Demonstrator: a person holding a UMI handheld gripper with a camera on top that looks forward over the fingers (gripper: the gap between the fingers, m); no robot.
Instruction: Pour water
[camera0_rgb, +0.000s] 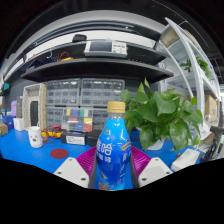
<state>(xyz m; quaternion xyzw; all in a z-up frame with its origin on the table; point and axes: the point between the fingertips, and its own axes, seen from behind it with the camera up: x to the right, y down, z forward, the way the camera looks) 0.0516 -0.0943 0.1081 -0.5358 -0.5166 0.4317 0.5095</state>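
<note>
Presently, contents of the gripper view as follows.

Gripper (113, 172): two light-coloured fingers rising from the lower part of the view, each with a magenta pad on its inner face; left finger (72, 170), right finger (154, 170).
Gripper state: closed on the bottle, both pads pressed against its sides, no gap seen on either side.
Bottle (113, 150): clear blue plastic, upright, held between the fingers; the body fills the space between the pads.
Bottle cap (116, 106): tan or pale orange, on the neck, at the top of the bottle.
Bottle label (111, 153): blue with white lettering, too small to read.
Table (30, 153): blue top, running under and to the left of the gripper.
White cup (35, 136): stands on the table well left of the bottle, dark markings on its side.
Red item (60, 154): flat, lying on the table between the white cup and the left finger; kind cannot be told.
Small clear box (77, 124): behind and left of the bottle, with coloured contents.
Plant (165, 115): broad green leaves, just right of the bottle and behind the right finger.
Shelving (95, 70): dark shelves across the background above the table, loaded with assorted goods.
Drawer unit (85, 97): pale translucent drawers, behind the bottle, under the shelves.
</note>
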